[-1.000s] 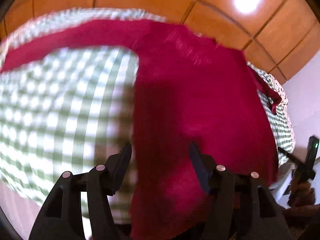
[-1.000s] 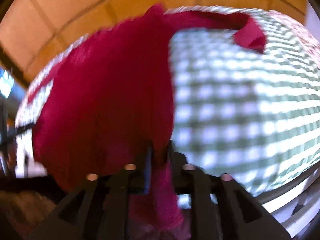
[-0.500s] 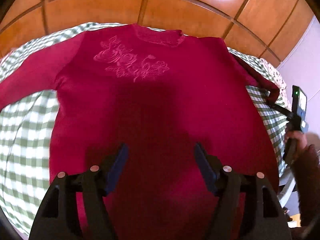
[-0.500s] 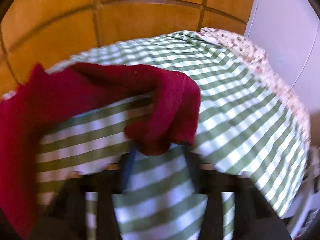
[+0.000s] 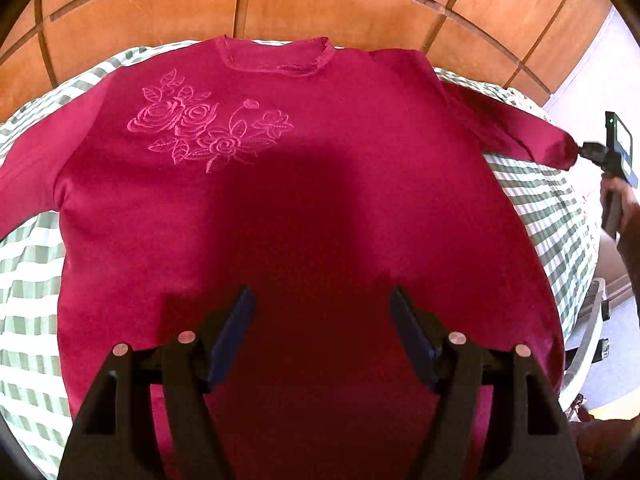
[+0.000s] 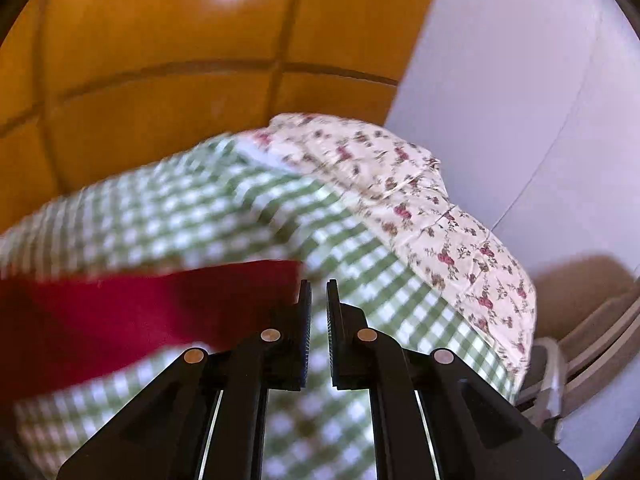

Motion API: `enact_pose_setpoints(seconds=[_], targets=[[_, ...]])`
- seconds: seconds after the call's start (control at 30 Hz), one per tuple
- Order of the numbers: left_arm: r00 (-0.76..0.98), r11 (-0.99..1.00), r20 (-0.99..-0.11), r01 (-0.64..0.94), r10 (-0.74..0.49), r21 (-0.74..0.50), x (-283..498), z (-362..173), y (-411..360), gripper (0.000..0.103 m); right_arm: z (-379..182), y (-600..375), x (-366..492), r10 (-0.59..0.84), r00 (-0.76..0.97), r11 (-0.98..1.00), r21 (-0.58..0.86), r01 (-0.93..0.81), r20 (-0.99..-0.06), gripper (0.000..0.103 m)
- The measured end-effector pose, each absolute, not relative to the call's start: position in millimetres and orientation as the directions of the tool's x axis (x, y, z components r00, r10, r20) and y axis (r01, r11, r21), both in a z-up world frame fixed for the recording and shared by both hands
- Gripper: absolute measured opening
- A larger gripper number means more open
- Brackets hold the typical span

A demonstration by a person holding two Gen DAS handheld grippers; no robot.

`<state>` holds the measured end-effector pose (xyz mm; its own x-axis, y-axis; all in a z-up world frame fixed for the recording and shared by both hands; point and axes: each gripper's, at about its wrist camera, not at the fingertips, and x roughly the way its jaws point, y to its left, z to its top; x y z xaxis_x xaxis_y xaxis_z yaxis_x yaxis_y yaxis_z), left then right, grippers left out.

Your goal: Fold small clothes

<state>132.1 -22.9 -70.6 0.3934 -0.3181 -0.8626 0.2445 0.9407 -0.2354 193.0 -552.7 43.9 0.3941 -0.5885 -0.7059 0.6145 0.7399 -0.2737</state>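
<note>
The left claw [image 5: 322,312] hangs with its two fingers spread wide and nothing between them, poised over the lower middle of one crimson long-sleeved sweater [image 5: 312,200]; whether the tips touch the cloth cannot be told. The sweater lies front-up and spread flat on a bed covered by a green-and-white checked bedspread [image 5: 28,264], its hem toward the claw and its round neckline [image 5: 278,58] at the far side near the wooden panelled wall [image 5: 152,16]. A pink embroidered spray of roses [image 5: 208,128] sits on the chest to the left of centre; no writing or brand label can be read anywhere on the garment. One sleeve [image 5: 28,176] runs off to the left across the checks, and the other sleeve [image 5: 516,128] stretches right, where its cuff meets the tip of the right claw [image 5: 588,152], seen small at the bed's edge. In the right wrist view the right claw [image 6: 318,296] has its fingers drawn nearly together with a thin gap between them, and the red sleeve's end [image 6: 168,300] lies against the outside of its left finger; whether any cloth is pinched cannot be told through the blur. Beyond it the checks give way to one white floral-print cloth [image 6: 432,216] at the bed's corner, beside a pale wall [image 6: 520,80].
</note>
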Motion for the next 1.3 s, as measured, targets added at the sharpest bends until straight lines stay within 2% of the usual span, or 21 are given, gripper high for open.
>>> enact_pose_setpoints(seconds=[0.03,0.1,0.17,0.23,0.3,0.43,0.6,0.67,0.7,0.73,0.77,0.8,0.87,0.93,1.1,1.3], targets=[[0.395,0.942,-0.863,0.24,-0.316,-0.235,132,-70,-23,0.071,46,-564,196,-0.574,0.397,0.734,-0.234,0.638,-0.716,0.03],[0.402,0.944,-0.861,0.235,-0.312,-0.232,133,-69,-22,0.071,48,-581,191,-0.591,0.375,0.675,-0.184,0.715,-0.714,0.064],[0.41,0.945,-0.858,0.235,-0.309,-0.228,133,-69,-23,0.072,46,-591,174,-0.62,0.376,0.615,-0.129,0.778,-0.689,0.067],[0.407,0.945,-0.859,0.226,-0.312,-0.236,134,-72,-25,0.073,32,-596,160,-0.54,0.41,0.627,-0.026,0.779,-0.735,0.067],[0.403,0.946,-0.86,0.221,-0.312,-0.239,136,-76,-27,0.076,4,-590,149,-0.404,0.457,0.666,0.087,0.741,-0.793,0.064],[0.402,0.949,-0.866,0.224,-0.297,-0.222,137,-77,-33,0.077,-40,-569,156,-0.228,0.514,0.707,0.222,0.671,-0.827,0.056],[0.401,0.951,-0.866,0.206,-0.297,-0.231,138,-80,-34,0.081,-60,-574,197,-0.179,0.546,0.663,0.309,0.681,-0.818,0.056],[0.405,0.953,-0.867,0.207,-0.29,-0.222,138,-82,-36,0.083,-61,-576,215,-0.197,0.532,0.662,0.288,0.692,-0.824,0.056],[0.405,0.954,-0.869,0.212,-0.284,-0.213,138,-83,-38,0.083,-62,-576,222,-0.206,0.521,0.662,0.273,0.698,-0.829,0.052],[0.406,0.955,-0.871,0.218,-0.277,-0.202,137,-83,-40,0.083,-62,-575,231,-0.23,0.491,0.668,0.23,0.707,-0.841,0.025],[0.407,0.955,-0.871,0.222,-0.274,-0.196,137,-83,-41,0.084,-60,-573,236,-0.244,0.47,0.682,0.194,0.705,-0.848,0.007],[0.407,0.954,-0.871,0.225,-0.275,-0.195,137,-83,-41,0.085,-55,-573,237,-0.254,0.462,0.698,0.17,0.696,-0.85,0.005],[0.407,0.954,-0.871,0.227,-0.276,-0.196,138,-84,-42,0.086,-43,-572,233,-0.341,0.452,0.717,0.082,0.692,-0.824,0.005],[0.406,0.952,-0.869,0.233,-0.283,-0.201,138,-85,-42,0.087,-48,-585,224,-0.378,0.395,0.679,0.04,0.733,-0.837,0.005],[0.407,0.948,-0.867,0.248,-0.289,-0.2,139,-82,-40,0.088,-55,-589,215,-0.391,0.377,0.667,0.025,0.745,-0.839,0.005],[0.442,0.948,-0.84,0.186,-0.315,-0.258,141,-70,-14,0.088,-6,-559,220,-0.37,0.494,0.721,0.092,0.686,-0.787,0.005]])
